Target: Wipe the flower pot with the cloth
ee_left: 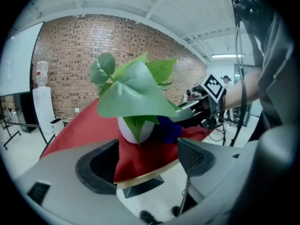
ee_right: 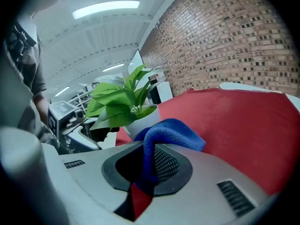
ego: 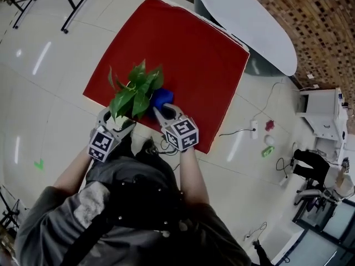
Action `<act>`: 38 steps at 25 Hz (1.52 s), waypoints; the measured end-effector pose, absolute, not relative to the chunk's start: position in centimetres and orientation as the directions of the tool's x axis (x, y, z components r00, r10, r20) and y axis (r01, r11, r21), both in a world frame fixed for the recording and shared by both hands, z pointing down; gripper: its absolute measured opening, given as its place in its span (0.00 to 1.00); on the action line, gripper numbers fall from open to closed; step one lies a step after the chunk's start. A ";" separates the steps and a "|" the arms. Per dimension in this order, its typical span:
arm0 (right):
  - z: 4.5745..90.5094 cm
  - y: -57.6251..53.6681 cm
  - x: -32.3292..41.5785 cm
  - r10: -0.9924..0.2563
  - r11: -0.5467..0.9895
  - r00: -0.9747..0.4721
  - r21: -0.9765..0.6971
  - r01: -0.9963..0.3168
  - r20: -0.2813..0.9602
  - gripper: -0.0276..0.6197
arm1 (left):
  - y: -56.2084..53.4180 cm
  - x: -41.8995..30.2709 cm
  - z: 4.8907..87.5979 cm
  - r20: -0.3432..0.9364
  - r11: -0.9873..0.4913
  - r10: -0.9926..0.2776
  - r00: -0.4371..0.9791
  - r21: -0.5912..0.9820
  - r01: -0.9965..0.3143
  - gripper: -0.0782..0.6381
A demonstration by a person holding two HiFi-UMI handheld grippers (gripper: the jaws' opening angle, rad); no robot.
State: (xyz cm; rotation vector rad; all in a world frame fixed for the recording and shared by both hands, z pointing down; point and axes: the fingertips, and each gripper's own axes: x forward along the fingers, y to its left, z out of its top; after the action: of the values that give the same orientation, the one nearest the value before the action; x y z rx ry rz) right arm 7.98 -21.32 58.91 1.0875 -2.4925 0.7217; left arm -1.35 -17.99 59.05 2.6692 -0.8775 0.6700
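Right tongs (ee_right: 146, 168) (on cloth (ee_right: 174, 131)) beside pot (ee_right: 143, 120)

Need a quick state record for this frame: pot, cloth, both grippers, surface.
surface: red tablecloth
flower pot: white, upright, holds a green plant, near the table edge closest to the person
cloth: blue, right beside the pot; contact unclear
right gripper: shut on cloth
left gripper: open, grips nothing, pot ahead of it

The flower pot (ee_left: 123, 129) is largely masked by leaves (ee_left: 136, 95) in the left gripper view and wholly hidden in the head view; the cloth (ego: 162, 97), at their 3 o'clock, is partly covered.
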 end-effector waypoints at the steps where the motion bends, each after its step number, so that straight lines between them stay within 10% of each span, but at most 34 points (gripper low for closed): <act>1: 59.0 -21.0 7.8 -0.577 0.592 -0.662 -0.313 -0.742 0.479 0.13 | -18.5 -1.0 59.3 0.491 -0.767 -0.527 0.694 0.076 -0.637 0.67; 17: 59.8 -19.7 7.2 -0.564 0.606 -0.654 -0.285 -0.743 0.504 0.13 | -22.8 1.5 59.2 0.399 -0.746 -0.624 0.671 -0.048 -0.665 0.67; 38: 57.1 -28.1 8.0 -0.585 0.580 -0.698 -0.389 -0.716 0.412 0.13 | -23.4 1.3 59.8 0.370 -0.988 -0.134 0.919 0.023 -0.153 0.67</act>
State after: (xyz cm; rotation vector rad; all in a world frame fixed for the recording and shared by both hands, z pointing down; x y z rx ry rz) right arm 7.99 -28.06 57.08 1.0787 -2.5728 0.7928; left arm 1.28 -23.43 59.81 3.0269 -0.2264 0.5787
